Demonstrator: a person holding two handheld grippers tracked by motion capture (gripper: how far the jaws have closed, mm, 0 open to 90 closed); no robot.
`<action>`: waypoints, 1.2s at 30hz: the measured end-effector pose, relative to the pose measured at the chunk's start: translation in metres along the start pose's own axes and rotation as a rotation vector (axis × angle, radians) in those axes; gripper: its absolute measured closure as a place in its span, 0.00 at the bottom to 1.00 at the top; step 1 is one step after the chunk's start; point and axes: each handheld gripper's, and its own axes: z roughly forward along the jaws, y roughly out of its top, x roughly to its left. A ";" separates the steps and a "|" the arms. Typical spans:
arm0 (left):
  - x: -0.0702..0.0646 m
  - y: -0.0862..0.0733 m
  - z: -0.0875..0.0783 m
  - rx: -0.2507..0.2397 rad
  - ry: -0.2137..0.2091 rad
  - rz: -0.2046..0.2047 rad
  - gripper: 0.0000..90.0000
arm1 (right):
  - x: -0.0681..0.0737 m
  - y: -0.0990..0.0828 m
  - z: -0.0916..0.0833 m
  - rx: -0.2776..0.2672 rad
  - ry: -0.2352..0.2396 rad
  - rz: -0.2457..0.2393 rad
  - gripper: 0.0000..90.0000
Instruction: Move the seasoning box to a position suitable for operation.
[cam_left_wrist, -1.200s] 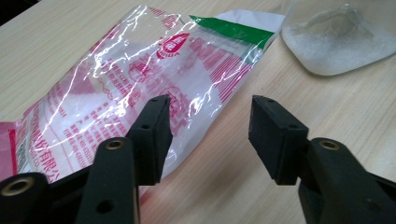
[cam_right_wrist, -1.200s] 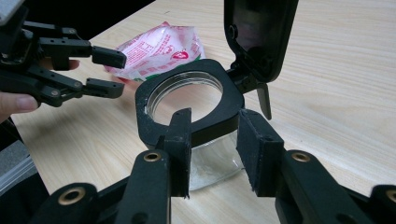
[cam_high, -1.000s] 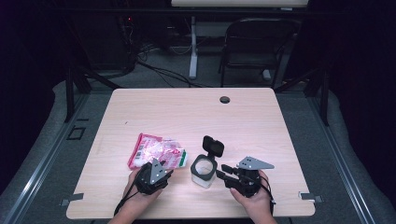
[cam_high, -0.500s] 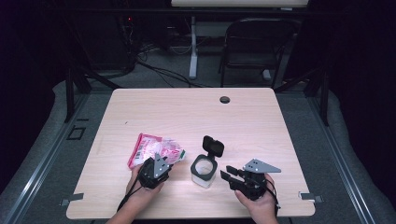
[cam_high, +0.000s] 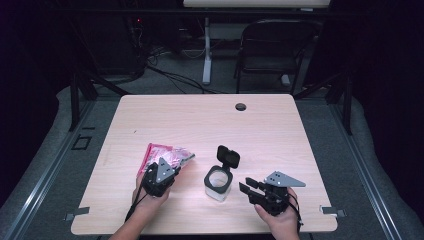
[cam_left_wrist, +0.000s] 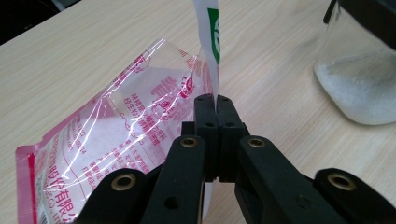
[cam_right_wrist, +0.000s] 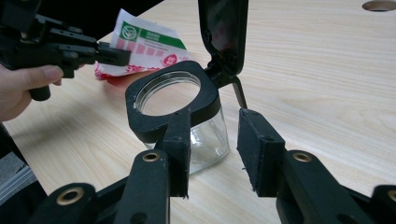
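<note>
Left gripper (cam_left_wrist: 217, 100): just closed, now pinched flat on the upper edge of the plastic pouch (cam_left_wrist: 126, 140), with the printed edge strip standing upright between the pads. Rest of the pouch lying on the tabletop (cam_high: 200, 120), left of the glass jar (cam_high: 217, 182) and near it. White granules visible through the clear film.

Right gripper (cam_right_wrist: 215, 119): held about half open, empty, aimed at the jar from just beside it without touching. Jar upright, hinged lid (cam_right_wrist: 224, 28) swung back, mouth clear, some white granules already inside.

Handling, as judged:
- Treat the pouch as light, limp and slick — expect sagging and shifting contents once lifted.
- Keep the grip on the flat sealed edge, never on the filled belly; squeezing there risks bursting or spilling.
- Lift slowly to prevent the film sliding out from the pads.
- Treat the jar as rigid, smooth and breakable, and likely to tip with the lid hanging off one side.
- Take hold across the glass body below the black collar — not by the lid.
</note>
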 end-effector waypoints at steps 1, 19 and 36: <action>0.001 0.001 -0.003 -0.006 0.004 -0.003 1.00 | 0.000 0.000 0.000 -0.005 0.001 0.002 0.72; 0.018 0.019 -0.043 -0.105 0.017 -0.017 1.00 | 0.002 0.002 0.004 0.009 -0.011 -0.033 0.72; 0.006 0.032 -0.063 -0.170 -0.060 -0.008 1.00 | 0.005 0.005 0.005 0.000 0.009 -0.095 0.72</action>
